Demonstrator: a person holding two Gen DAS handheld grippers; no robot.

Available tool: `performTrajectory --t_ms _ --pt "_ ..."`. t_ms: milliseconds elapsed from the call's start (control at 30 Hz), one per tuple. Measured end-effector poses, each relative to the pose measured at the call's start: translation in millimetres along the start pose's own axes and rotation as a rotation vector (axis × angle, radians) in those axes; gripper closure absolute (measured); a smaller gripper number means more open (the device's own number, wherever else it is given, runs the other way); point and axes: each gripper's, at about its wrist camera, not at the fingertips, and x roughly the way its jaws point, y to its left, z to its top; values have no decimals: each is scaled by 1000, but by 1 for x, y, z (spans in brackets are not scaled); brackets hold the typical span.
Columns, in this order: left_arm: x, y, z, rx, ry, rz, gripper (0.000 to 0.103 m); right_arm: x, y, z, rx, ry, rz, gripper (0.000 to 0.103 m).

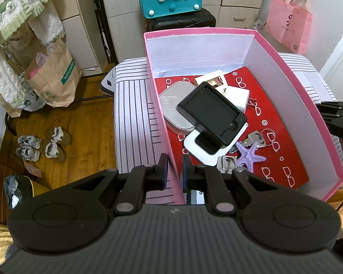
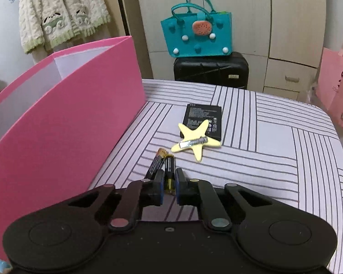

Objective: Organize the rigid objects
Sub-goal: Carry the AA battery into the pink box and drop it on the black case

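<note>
A pink box (image 1: pixel 308 105) stands on the striped table. Inside it lie a black tray (image 1: pixel 211 111), a grey case (image 1: pixel 173 107), white boxes (image 1: pixel 236 96), keys (image 1: pixel 255 138) and a purple starfish (image 1: pixel 250 156). My left gripper (image 1: pixel 173 171) straddles the box's near left wall, one finger on each side, slightly apart. In the right wrist view, my right gripper (image 2: pixel 169 185) is closed on a yellow-and-black battery (image 2: pixel 168 171). A second battery (image 2: pixel 156 162) lies beside it. A yellow starfish clip (image 2: pixel 195 140) rests partly on a flat black phone battery (image 2: pixel 202 118).
The pink box's outer wall (image 2: pixel 64 123) rises just left of my right gripper. A black suitcase (image 2: pixel 210 70) with a teal bag (image 2: pixel 197 38) stands behind the table. A pink bag (image 1: pixel 288 27), paper bags (image 1: pixel 54 77) and shoes (image 1: pixel 43 146) are on the floor.
</note>
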Motion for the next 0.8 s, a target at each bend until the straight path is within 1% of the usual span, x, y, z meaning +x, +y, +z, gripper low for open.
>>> performTrajectory --t_ms 67,233,333,400,533,667,733,800 --pt "0 0 0 -1 0 -1 91 1 1 1 -7 -4 -8 92" --pt "0 -1 -1 4 -6 -1 91 -11 -3 3 40 -19 -9 92" --pt "0 -3 -2 22 -7 7 91 -27 -8 8 91 -35 17 92" --pt "1 -7 -2 49 11 21 92 -38 -6 13 109 -41 42 92" --pt "1 -14 -4 101 20 52 93 -65 7 28 122 -56 121 92" --pt "-1 -15 -6 115 18 57 93 -90 31 44 97 -82 218 92" --pt "-2 -14 -7 113 13 52 93 -97 43 51 82 -77 281 92" --pt "-3 -12 -7 105 6 44 93 -98 58 56 65 -53 339 92"
